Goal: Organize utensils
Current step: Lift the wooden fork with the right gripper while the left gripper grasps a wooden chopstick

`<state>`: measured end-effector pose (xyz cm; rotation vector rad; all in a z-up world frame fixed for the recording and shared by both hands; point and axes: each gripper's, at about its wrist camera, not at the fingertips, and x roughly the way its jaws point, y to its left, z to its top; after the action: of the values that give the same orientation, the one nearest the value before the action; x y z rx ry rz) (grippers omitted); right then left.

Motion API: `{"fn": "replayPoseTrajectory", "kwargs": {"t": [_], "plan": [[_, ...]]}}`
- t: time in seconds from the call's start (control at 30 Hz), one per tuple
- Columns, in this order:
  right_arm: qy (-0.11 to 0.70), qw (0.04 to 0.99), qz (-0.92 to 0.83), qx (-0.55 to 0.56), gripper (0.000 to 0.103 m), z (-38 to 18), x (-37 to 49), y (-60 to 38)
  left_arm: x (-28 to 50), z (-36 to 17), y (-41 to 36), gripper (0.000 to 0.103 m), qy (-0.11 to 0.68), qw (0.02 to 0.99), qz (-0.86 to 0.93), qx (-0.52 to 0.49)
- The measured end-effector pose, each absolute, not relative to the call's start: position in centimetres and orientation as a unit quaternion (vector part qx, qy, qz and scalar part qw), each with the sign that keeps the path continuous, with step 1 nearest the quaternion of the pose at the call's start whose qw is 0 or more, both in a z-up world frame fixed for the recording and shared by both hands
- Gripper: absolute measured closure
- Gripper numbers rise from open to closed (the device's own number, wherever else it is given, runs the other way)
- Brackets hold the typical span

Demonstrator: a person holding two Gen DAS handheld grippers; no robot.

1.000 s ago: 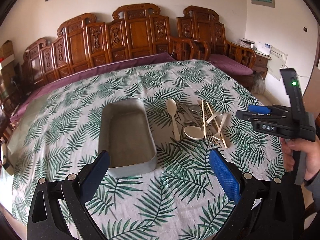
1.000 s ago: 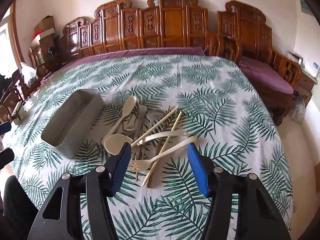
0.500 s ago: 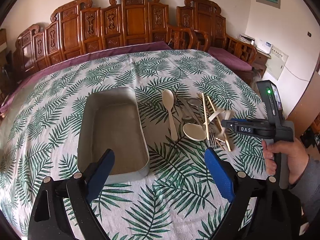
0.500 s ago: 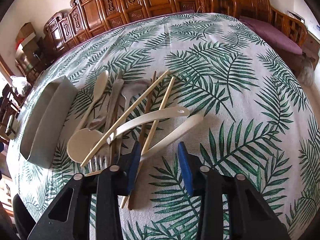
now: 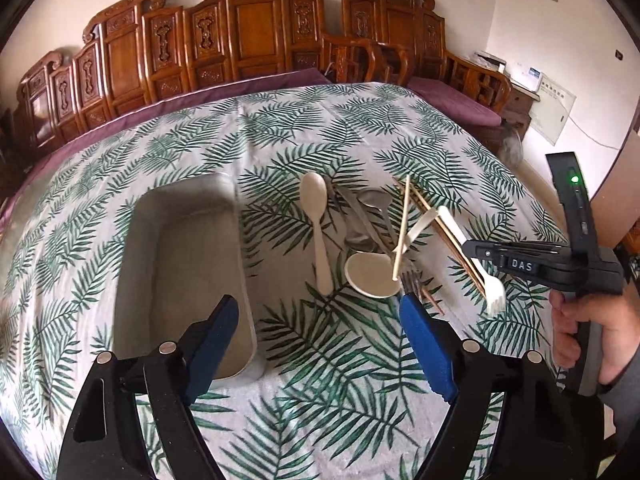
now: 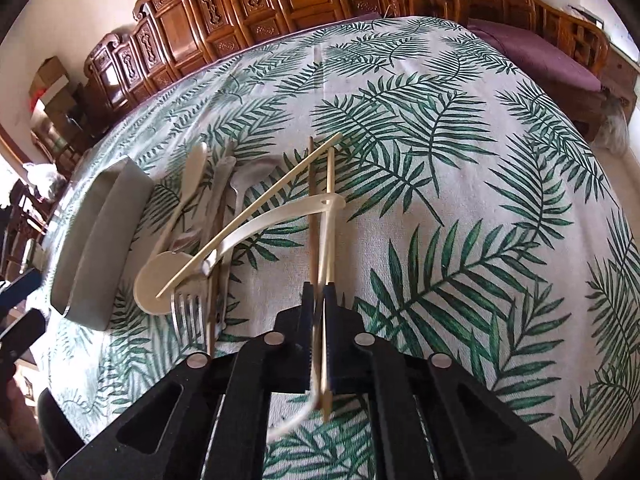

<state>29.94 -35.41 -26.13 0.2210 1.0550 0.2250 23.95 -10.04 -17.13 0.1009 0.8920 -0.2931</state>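
Right gripper [image 6: 319, 312] is pinched shut on the cream plastic fork [image 5: 472, 256], with a chopstick [image 6: 330, 216] apparently caught in the same bite. A straight, slow lift is advised so the crossed ladle [image 6: 224, 248] and loose chopsticks aren't dragged; the extra stick should be shed before the grey tray [image 5: 180, 264] is reached. Fork tines hang out behind the pads. Left gripper [image 5: 320, 344] is held spread wide, near the tray's near end, nothing gripped.
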Motion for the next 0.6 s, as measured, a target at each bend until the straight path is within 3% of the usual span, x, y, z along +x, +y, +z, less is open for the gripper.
{"fn": "replayPoseTrajectory", "kwargs": {"t": [0.2, 0.6], "plan": [[0.485, 0.861, 0.125, 0.091, 0.099, -24.0, 28.0, -35.8, 25.5, -17.6, -12.4, 0.031, 0.436, 0.884, -0.157, 0.056], [0.473, 0.871, 0.102, 0.089, 0.099, -23.2, 27.7, -39.0, 29.4, -20.6, -17.6, 0.064, 0.469, 0.856, -0.195, 0.095]]}}
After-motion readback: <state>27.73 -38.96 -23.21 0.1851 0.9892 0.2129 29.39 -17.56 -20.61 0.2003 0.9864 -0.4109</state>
